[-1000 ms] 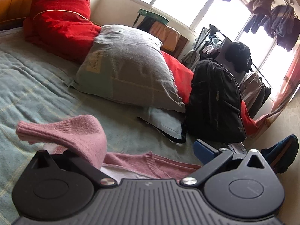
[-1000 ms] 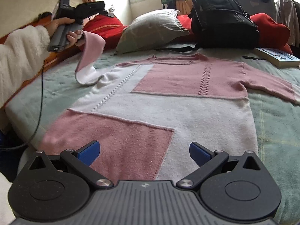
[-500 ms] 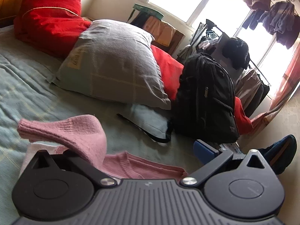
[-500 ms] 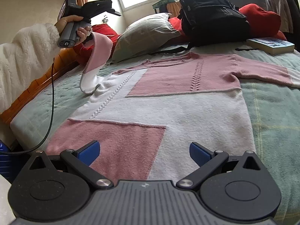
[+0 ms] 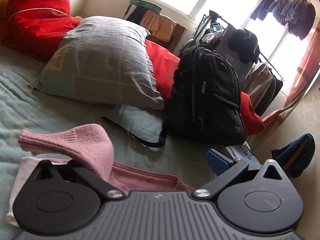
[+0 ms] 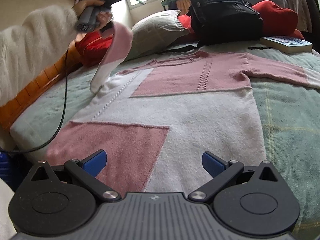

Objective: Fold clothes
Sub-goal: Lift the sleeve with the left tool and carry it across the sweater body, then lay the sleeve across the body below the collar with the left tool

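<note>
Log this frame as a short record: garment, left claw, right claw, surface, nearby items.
garment: pink and white knitted sweater, spread flat, one sleeve lifted
left claw: carrying the sleeve cuff, draped over one finger; grip unclear
right claw: open, empty, above the sweater's hem
surface: green quilted bedspread
nearby items: grey pillow, black backpack, paperback book

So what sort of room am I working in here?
Most likely a lived-in bedroom: the pink and white knitted sweater lies on a bed with a green quilted cover, a grey pillow sits at its head, and clothes hang by the window.
</note>
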{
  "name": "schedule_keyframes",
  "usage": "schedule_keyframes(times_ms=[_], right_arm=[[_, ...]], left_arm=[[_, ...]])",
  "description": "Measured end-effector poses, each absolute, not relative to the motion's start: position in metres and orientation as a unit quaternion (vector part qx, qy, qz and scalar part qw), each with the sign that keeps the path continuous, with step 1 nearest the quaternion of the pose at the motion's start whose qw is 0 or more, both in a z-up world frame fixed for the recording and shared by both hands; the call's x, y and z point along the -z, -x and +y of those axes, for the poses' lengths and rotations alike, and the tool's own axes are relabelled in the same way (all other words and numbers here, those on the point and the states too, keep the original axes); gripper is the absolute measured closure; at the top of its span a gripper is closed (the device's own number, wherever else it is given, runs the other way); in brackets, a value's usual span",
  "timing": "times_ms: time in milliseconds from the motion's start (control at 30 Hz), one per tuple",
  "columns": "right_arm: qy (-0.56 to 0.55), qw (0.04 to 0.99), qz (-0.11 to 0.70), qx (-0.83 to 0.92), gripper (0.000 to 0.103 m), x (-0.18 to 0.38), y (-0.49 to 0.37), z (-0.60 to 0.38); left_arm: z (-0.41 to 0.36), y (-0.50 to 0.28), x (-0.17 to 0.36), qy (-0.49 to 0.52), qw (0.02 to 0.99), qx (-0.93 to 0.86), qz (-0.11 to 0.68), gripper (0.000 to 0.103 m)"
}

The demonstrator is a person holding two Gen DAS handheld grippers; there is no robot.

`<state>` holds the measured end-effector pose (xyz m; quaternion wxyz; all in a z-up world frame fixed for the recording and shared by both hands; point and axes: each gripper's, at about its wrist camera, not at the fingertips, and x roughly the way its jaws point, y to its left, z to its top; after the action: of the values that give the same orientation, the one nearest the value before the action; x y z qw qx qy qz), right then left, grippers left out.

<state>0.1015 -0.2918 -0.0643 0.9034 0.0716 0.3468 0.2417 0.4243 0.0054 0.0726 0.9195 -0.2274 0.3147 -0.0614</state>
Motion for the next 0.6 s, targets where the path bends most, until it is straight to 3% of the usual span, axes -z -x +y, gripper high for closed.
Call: schedule_keyframes(times_ms=[600], right_arm=[[-0.083,0.901,0.352,-0.238,0.0,0.071,-0.104,-0.3]], left_arm=[[-0.059,-0.447,-0.052,0.201,0.912,0.097,0.343,0.001]])
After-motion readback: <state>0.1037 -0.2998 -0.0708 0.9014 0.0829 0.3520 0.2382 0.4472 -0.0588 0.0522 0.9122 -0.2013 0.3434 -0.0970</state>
